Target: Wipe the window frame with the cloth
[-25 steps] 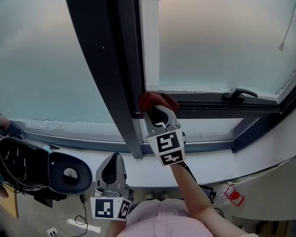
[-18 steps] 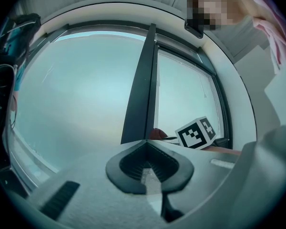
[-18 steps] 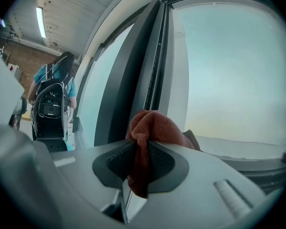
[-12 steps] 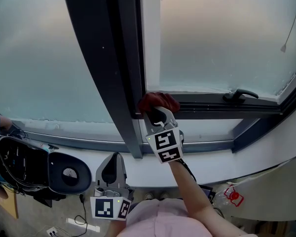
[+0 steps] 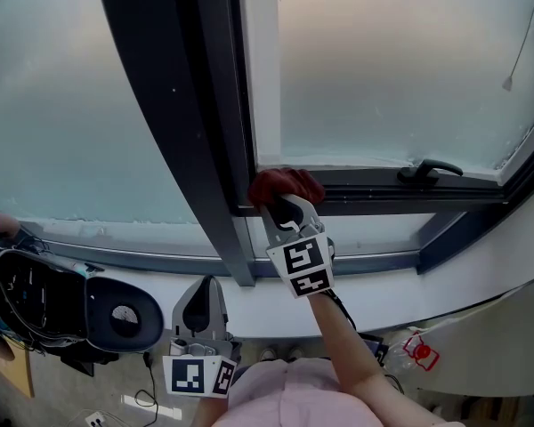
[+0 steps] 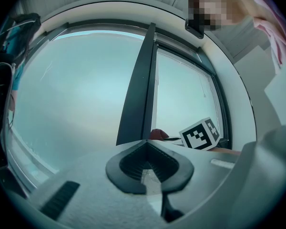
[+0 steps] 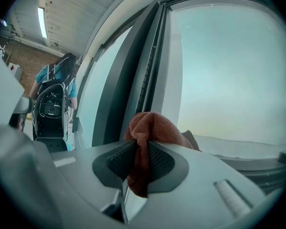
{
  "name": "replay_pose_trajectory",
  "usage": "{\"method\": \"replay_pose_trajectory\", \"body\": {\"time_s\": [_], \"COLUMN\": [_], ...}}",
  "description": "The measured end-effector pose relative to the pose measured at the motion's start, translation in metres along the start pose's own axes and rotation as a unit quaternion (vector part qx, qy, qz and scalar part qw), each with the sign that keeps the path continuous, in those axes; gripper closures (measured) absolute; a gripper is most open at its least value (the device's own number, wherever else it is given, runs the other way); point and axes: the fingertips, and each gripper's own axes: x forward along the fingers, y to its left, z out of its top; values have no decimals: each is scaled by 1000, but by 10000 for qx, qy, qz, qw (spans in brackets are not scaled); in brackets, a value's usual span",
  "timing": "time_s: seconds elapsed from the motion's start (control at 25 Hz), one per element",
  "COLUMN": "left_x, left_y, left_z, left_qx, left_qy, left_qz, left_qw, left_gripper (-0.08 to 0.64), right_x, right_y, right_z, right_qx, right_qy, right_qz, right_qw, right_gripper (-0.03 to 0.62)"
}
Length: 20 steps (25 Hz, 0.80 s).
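Cloth (image 7: 150, 128), rust-red, is pinched between the right gripper (image 5: 287, 205) fingers, which are closed on it. Its bunched bulk sits at 12 o'clock of the tips, against the corner where the dark window frame (image 5: 205, 149) upright meets the lower rail. Only the right gripper view shows a fold hanging down between the pads. Only the head view shows the window handle (image 5: 432, 169) out at 3 o'clock. Right forearm (image 5: 343, 327) stretches up toward 11 o'clock. Left gripper (image 5: 203, 308) hangs low at 7 o'clock, fingers together and empty.
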Motion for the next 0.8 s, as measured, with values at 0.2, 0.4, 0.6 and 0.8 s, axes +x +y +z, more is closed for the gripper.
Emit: {"method": "replay_pose_trajectory", "body": {"time_s": [0.2, 0.4, 0.6, 0.8], "left_x": [4, 9, 16, 19], "left_y": [-5, -15, -24, -36], "left_z": [-1, -3, -4, -5], "left_qx": [-7, -12, -15, -2], "left_qy": [2, 0, 11, 12], "left_qz": [-37, -135, -241, -319], "left_qw": [10000, 9999, 9997, 9995], "left_gripper": [565, 565, 565, 565], "right_x": [-13, -27, -40, -53], "right_y": [-21, -42, -63, -82], "right_z": [-5, -11, -19, -25], "right_qx": [103, 160, 198, 256], "right_qy": [-1, 1, 27, 26], "right_qz": [-192, -368, -548, -699], "right_qw": [9998, 9992, 9983, 9972], "right_gripper": [523, 523, 523, 523]}}
